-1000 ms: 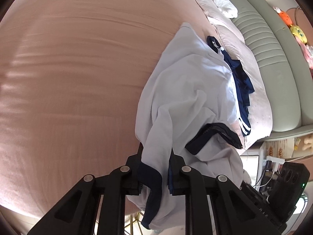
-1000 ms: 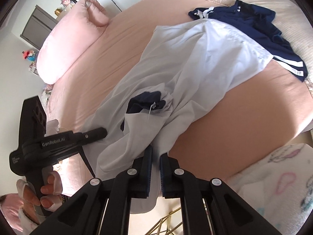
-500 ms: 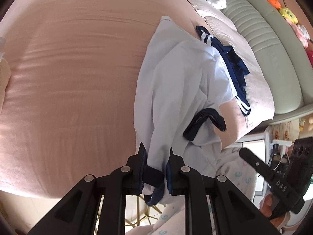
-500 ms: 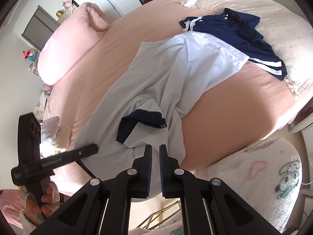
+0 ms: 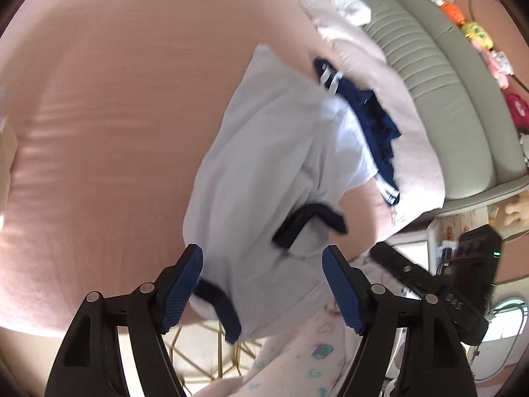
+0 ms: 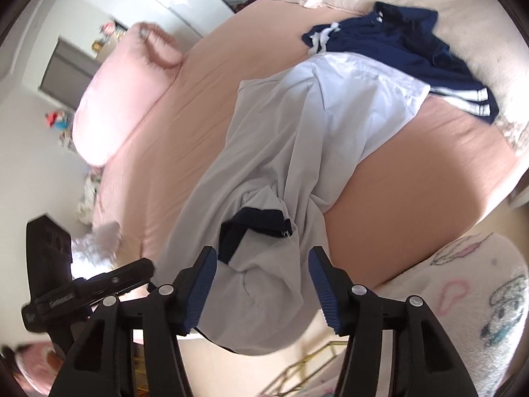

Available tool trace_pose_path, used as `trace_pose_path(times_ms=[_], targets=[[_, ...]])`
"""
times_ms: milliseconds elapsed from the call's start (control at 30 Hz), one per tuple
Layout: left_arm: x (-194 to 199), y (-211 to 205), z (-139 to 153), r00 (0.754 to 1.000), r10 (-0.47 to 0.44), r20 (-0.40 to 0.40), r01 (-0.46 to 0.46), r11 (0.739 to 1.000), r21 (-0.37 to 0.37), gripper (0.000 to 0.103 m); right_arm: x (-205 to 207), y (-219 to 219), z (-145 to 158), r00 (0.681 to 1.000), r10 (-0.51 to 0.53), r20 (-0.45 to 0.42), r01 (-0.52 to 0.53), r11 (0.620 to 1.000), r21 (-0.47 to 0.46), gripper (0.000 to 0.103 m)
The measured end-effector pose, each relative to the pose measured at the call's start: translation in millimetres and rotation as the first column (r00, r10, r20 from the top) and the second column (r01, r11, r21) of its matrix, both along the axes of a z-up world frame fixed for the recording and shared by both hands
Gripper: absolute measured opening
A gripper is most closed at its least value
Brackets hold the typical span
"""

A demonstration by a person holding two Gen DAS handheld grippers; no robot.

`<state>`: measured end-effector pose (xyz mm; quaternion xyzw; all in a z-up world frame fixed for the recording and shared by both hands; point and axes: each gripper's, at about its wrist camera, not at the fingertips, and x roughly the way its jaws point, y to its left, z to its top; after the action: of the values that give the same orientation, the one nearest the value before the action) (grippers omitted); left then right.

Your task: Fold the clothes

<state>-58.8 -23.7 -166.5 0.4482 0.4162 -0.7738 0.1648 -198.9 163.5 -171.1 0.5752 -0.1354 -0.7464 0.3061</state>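
Note:
A white shirt with navy trim (image 5: 264, 172) lies crumpled on the pink bed (image 5: 99, 132), its lower edge hanging over the side. My left gripper (image 5: 263, 264) hovers over that edge with its jaws opening. The cloth lies between the blue pads, loose, with a navy cuff (image 5: 215, 301) by the left pad. My right gripper (image 6: 263, 258) is also opening above the same shirt (image 6: 297, 152), near its navy collar (image 6: 254, 225), and the pads do not press on it. Navy shorts with white stripes (image 6: 396, 43) lie beyond the shirt.
A pink pillow (image 6: 122, 96) rests at the bed's far left. A grey-green padded headboard (image 5: 446, 82) runs along the right. A white printed fleece (image 6: 463, 297) and a gold wire frame (image 5: 205, 347) sit below the bed edge. A hand holds the other gripper's handle (image 6: 82, 287).
Both grippers were shut on the shirt's edge and have now let go, with jaws wide. The shirt's edge has dropped back onto the bed side. Both grippers have drawn back a little.

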Motion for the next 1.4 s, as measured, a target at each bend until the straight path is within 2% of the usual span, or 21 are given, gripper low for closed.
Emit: trace_pose_path(times_ms=[100, 267, 600, 800, 967, 1067, 1233, 1400], targets=[[-5, -8, 3, 1.0, 0.006, 0.026, -0.005, 0.999, -0.033, 0.074, -8, 2, -6, 0.999, -0.014, 0.039, 0.014, 1.0, -0.008, 0.061], [-19, -22, -4, 0.999, 0.014, 0.042, -0.012, 0.999, -0.043, 0.074, -22, 2, -9, 0.998, -0.039, 0.038, 0.039, 0.999, -0.008, 0.061], [-61, -36, -12, 0.993, -0.036, 0.109, 0.047, 0.994, -0.095, 0.074, -70, -4, -7, 0.999, -0.041, -0.011, 0.041, 0.998, 0.036, 0.061], [-94, -44, -8, 0.991, -0.036, 0.127, 0.057, 0.984, -0.168, 0.074, -113, -7, -1, 0.997, -0.031, -0.066, 0.038, 0.994, 0.098, 0.061], [-122, -49, -1, 0.99, -0.046, 0.132, 0.07, 0.979, -0.19, 0.074, -148, -7, 7, 0.996, -0.031, -0.086, 0.038, 0.997, 0.074, 0.061], [-138, -50, 5, 0.99, -0.041, 0.138, 0.071, 0.972, -0.222, 0.074, -169, -8, 10, 0.995, -0.016, -0.095, 0.024, 0.996, 0.084, 0.066], [-156, -56, 15, 0.99, 0.024, 0.139, 0.022, 0.948, -0.317, 0.074, -197, -14, 10, 0.993, 0.007, -0.121, 0.004, 0.996, 0.087, 0.067], [-178, -60, 17, 0.986, 0.01, 0.167, 0.047, 0.94, -0.337, 0.074, -228, -26, 2, 0.994, 0.064, -0.094, -0.054, 0.993, 0.105, 0.067]])
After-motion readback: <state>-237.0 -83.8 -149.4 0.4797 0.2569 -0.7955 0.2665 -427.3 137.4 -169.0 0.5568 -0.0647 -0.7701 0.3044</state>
